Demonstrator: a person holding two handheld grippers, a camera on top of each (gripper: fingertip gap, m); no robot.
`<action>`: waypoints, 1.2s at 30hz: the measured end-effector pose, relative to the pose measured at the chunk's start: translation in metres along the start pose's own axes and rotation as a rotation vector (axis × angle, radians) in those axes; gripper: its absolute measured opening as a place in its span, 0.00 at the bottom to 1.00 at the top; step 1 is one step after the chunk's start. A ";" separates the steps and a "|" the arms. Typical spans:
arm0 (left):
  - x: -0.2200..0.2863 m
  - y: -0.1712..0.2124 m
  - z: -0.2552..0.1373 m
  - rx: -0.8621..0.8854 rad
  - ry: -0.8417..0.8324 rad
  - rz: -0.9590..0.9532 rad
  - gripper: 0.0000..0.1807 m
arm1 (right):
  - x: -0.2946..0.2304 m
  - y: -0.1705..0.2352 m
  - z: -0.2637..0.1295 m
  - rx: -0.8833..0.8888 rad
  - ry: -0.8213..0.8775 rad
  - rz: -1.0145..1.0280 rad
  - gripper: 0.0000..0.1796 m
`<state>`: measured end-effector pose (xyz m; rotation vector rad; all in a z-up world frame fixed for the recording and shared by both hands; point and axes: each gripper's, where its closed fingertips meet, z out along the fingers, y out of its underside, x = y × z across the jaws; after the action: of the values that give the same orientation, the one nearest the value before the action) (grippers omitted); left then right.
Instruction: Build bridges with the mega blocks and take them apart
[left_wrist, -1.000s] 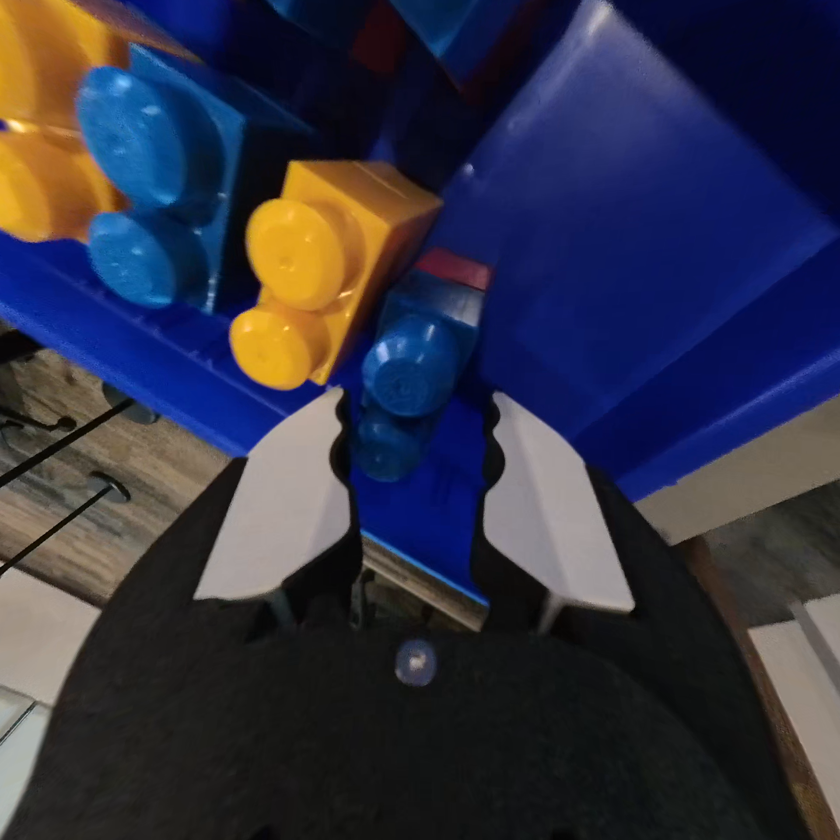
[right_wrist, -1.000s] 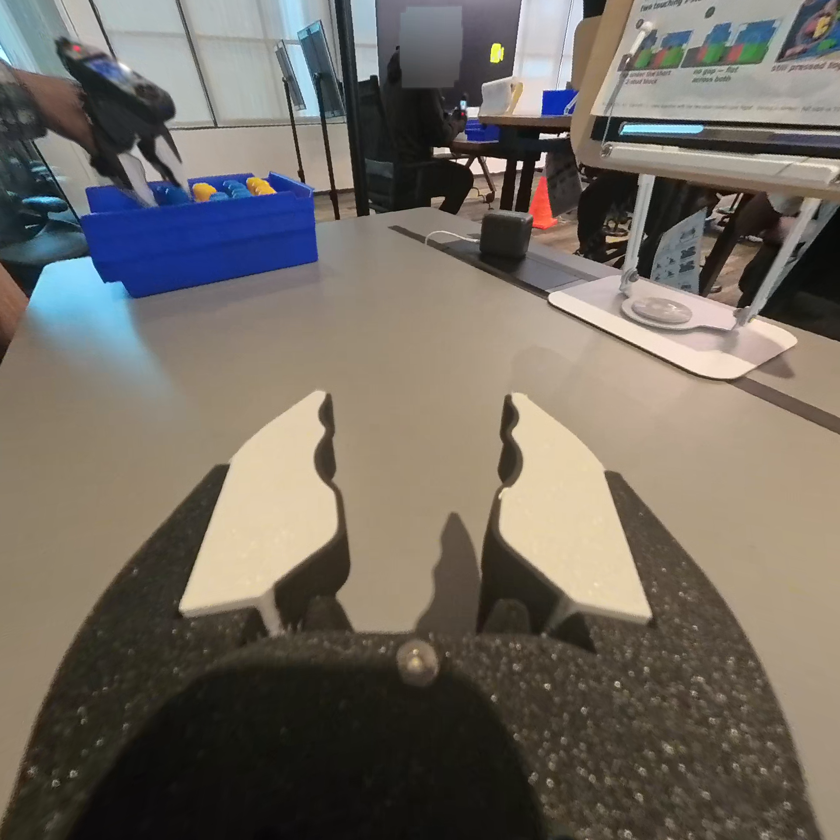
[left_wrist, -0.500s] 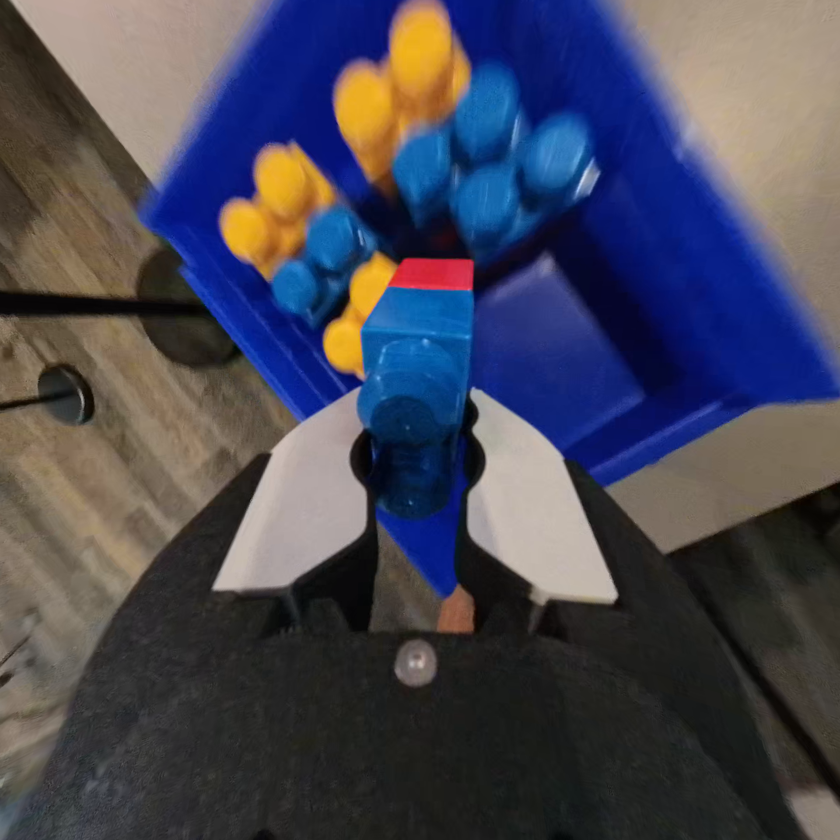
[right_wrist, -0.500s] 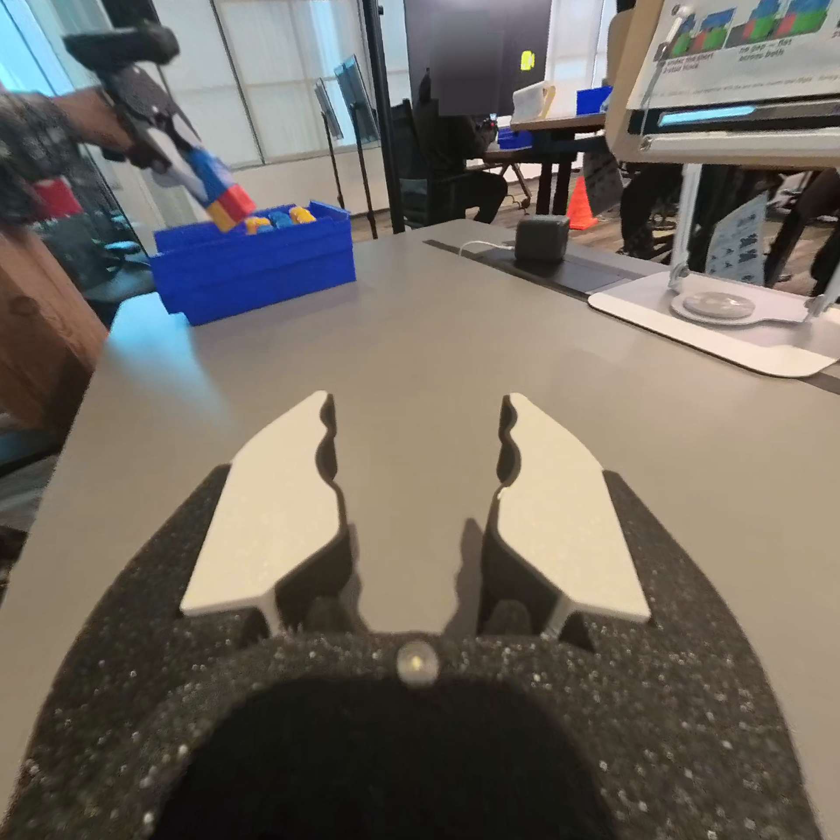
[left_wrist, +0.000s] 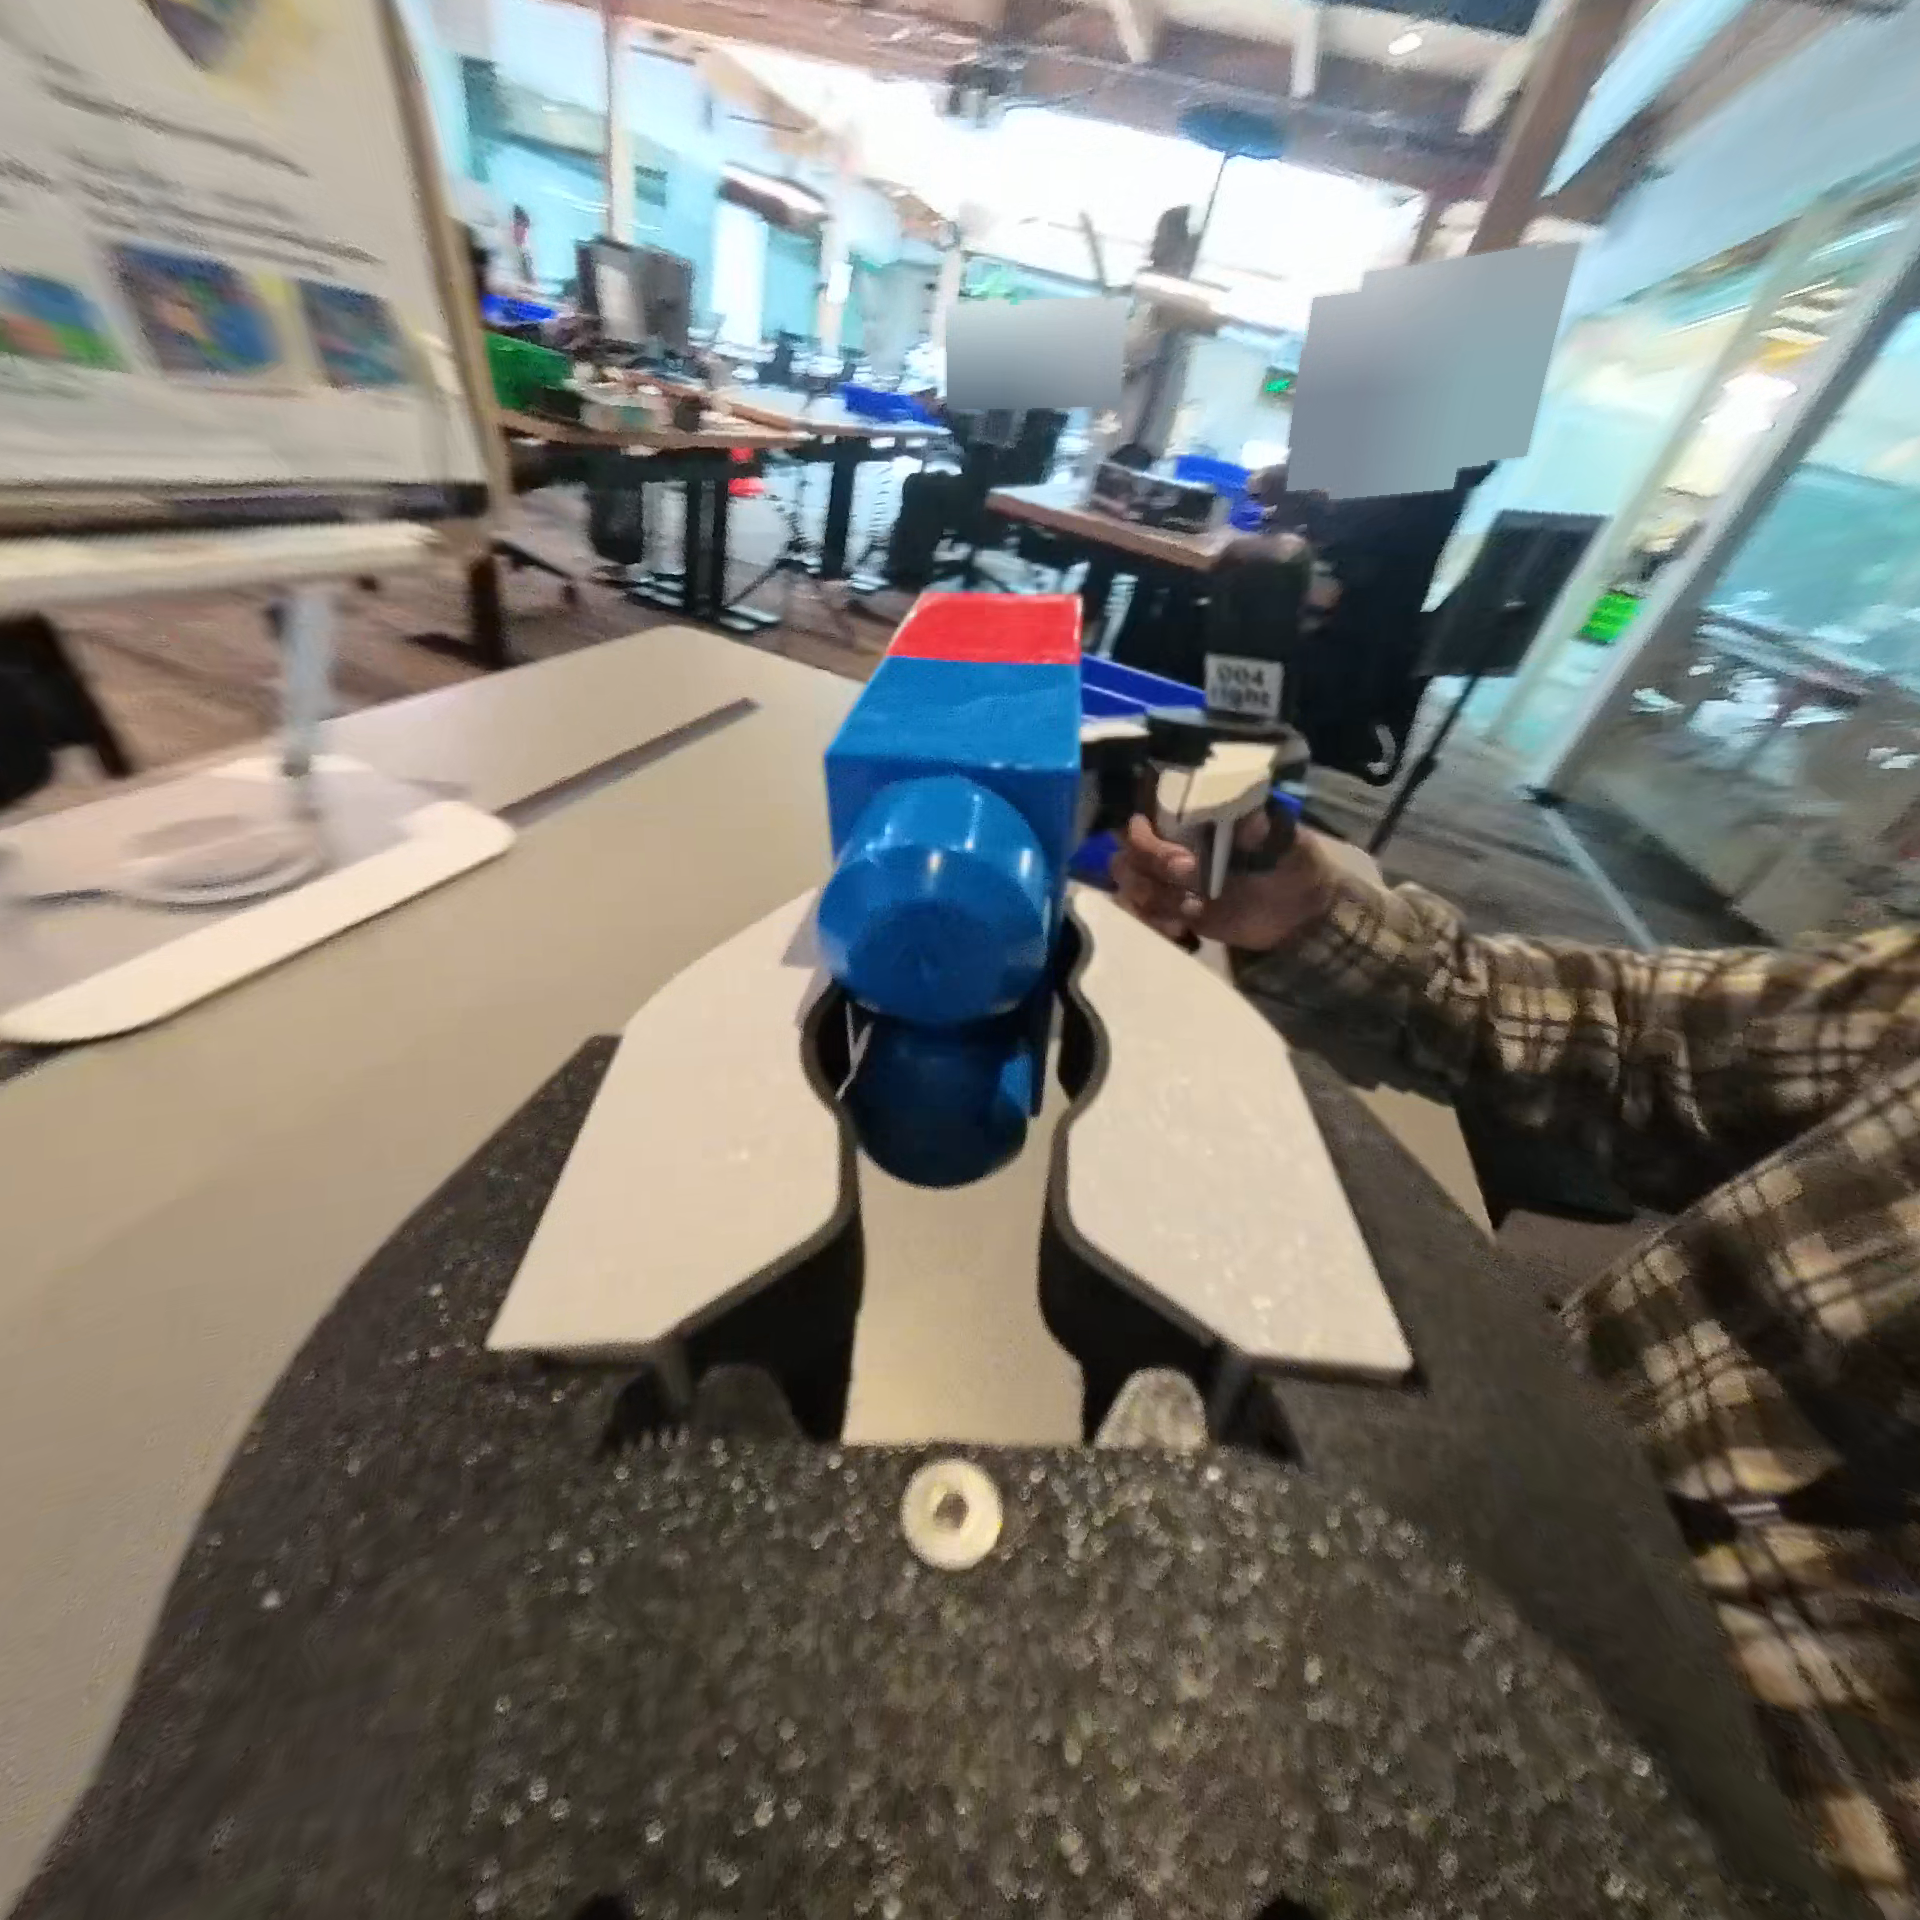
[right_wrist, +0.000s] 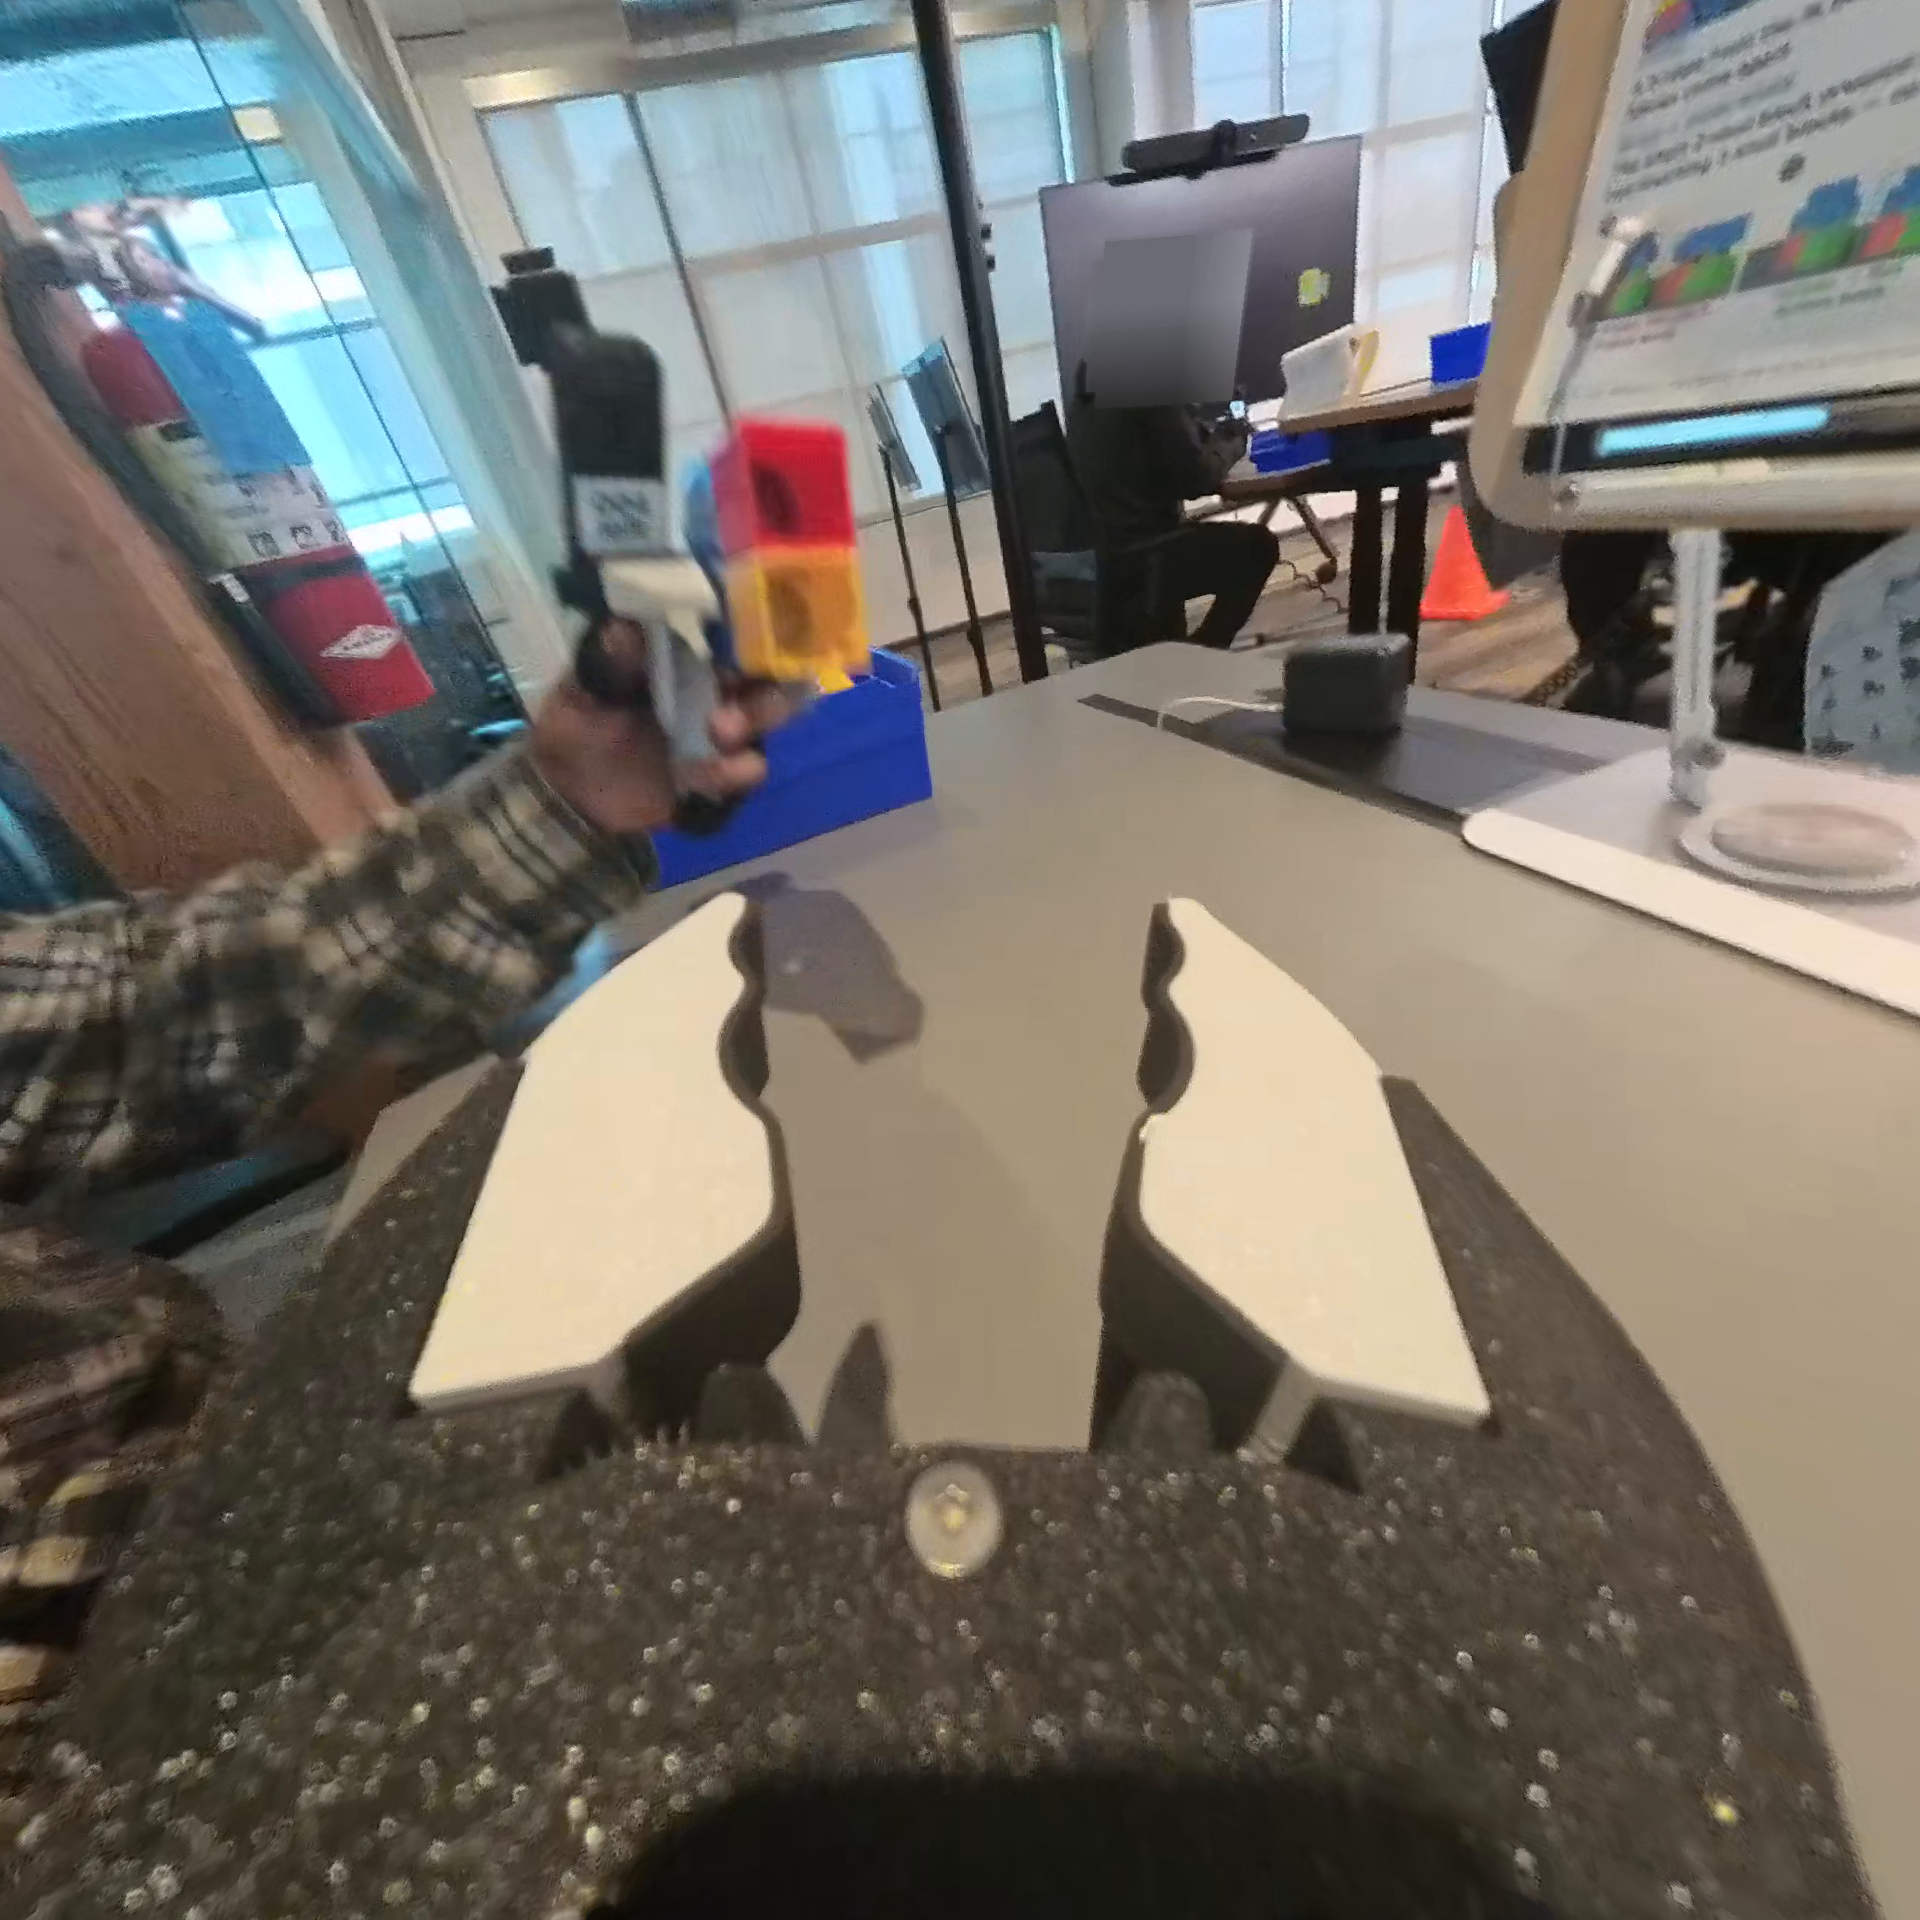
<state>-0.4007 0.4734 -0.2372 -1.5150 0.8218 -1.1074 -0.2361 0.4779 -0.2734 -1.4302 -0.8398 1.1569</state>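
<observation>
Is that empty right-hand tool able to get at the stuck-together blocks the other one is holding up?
Probably yes. The right gripper is open and empty, and the blue, red and yellow plastic block stack hangs in open air in the left gripper, nothing between.

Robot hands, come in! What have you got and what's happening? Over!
Left gripper shut on blue block, red block stuck to it, carried above the table. Right gripper open, empty. Nothing in the way.

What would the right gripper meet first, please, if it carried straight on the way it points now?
Probably nothing at first: the right gripper is open over the bare grey table, with no block ahead; depth is unclear.
</observation>
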 end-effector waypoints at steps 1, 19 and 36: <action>0.000 0.012 0.017 0.007 0.039 -0.011 0.20 | -0.001 -0.006 0.004 0.002 -0.012 -0.009 0.39; 0.049 0.089 0.076 -0.098 0.249 0.011 0.20 | -0.052 0.026 0.052 -0.121 -0.269 0.088 0.20; 0.027 0.036 0.042 0.187 0.167 -0.087 0.20 | -0.010 -0.057 -0.060 0.017 0.105 0.079 0.20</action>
<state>-0.3500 0.4549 -0.2676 -1.3261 0.7468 -1.3511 -0.1767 0.4614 -0.2175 -1.5081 -0.7043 1.1352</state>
